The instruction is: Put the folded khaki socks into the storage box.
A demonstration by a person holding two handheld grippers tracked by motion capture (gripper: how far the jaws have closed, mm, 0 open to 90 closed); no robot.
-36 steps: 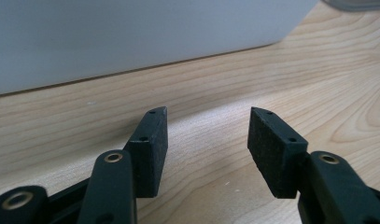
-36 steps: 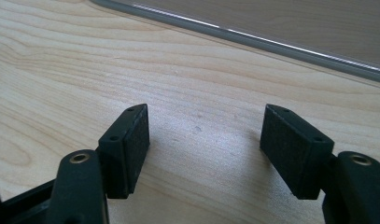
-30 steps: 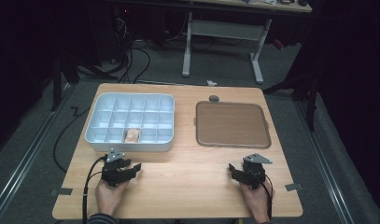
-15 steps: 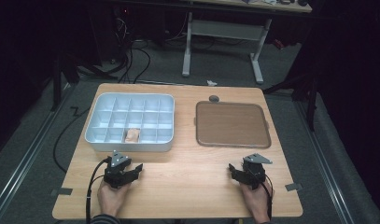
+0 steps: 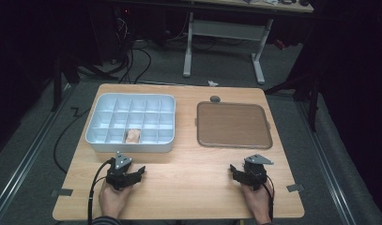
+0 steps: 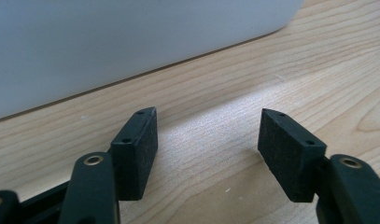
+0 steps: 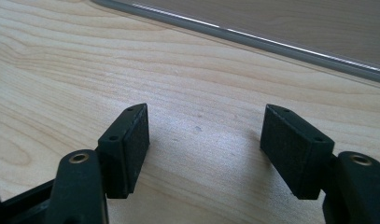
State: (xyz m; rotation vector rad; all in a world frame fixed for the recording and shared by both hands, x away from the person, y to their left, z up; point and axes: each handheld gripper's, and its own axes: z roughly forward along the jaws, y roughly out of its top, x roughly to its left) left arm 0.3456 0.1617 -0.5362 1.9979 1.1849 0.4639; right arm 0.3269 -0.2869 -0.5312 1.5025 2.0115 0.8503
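A white compartment box (image 5: 131, 123) stands on the left half of the wooden table (image 5: 188, 183), with a small tan piece (image 5: 133, 136) in one front compartment. A flat brown tray (image 5: 233, 124) lies on the right half. My left gripper (image 5: 136, 172) rests on the table just in front of the box, held by a hand. In the left gripper view it (image 6: 208, 135) is open with bare wood between the pads, and the box wall (image 6: 108, 42) is close ahead. My right gripper (image 5: 236, 170) rests in front of the tray. It (image 7: 204, 130) is also open and holds nothing, with the tray rim (image 7: 253, 37) ahead.
A small dark round thing (image 5: 215, 99) lies just beyond the tray's far edge. Tape marks (image 5: 62, 192) sit near the table's front corners. Cables trail on the floor at the left, and a desk frame (image 5: 224, 42) stands behind the table.
The left gripper has shifted slightly right and toward the near edge. The right gripper has stayed in place. Both stay open.
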